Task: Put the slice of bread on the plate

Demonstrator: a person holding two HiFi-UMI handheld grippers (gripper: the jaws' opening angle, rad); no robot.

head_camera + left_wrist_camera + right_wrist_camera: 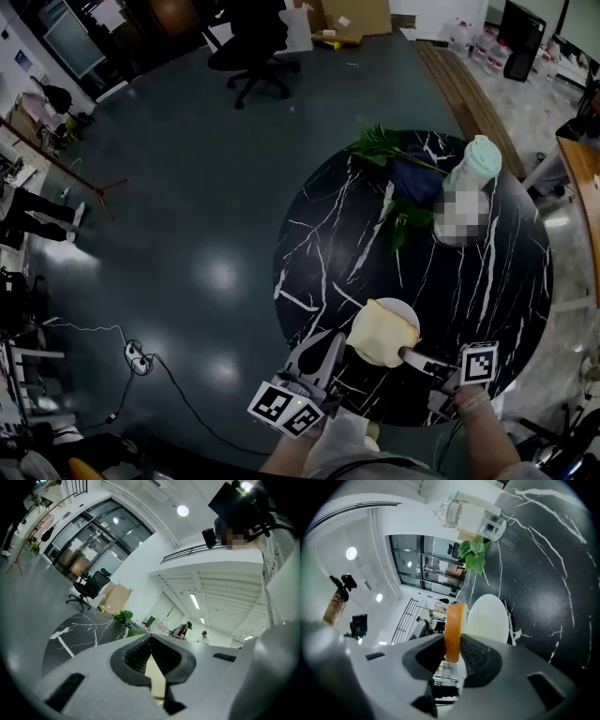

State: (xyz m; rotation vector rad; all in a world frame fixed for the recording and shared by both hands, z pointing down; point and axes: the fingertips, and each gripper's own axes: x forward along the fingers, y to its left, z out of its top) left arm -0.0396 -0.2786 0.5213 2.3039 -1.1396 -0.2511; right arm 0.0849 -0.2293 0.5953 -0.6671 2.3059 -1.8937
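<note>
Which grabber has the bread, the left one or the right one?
The right gripper: the slice of bread stands on edge between its jaws, over the plate. The left gripper is only beside the slice.

The place looks like an open-plan office or lab hall. A black swivel office chair (251,52) stands on a wide dark floor (187,187) near cardboard boxes (347,17), and a cable with a power strip (138,358) trails across it. Glass partition walls (89,541), a railed mezzanine (187,552) and ceiling strip lights (194,601) surround a round black marble-patterned table (319,272).
</note>
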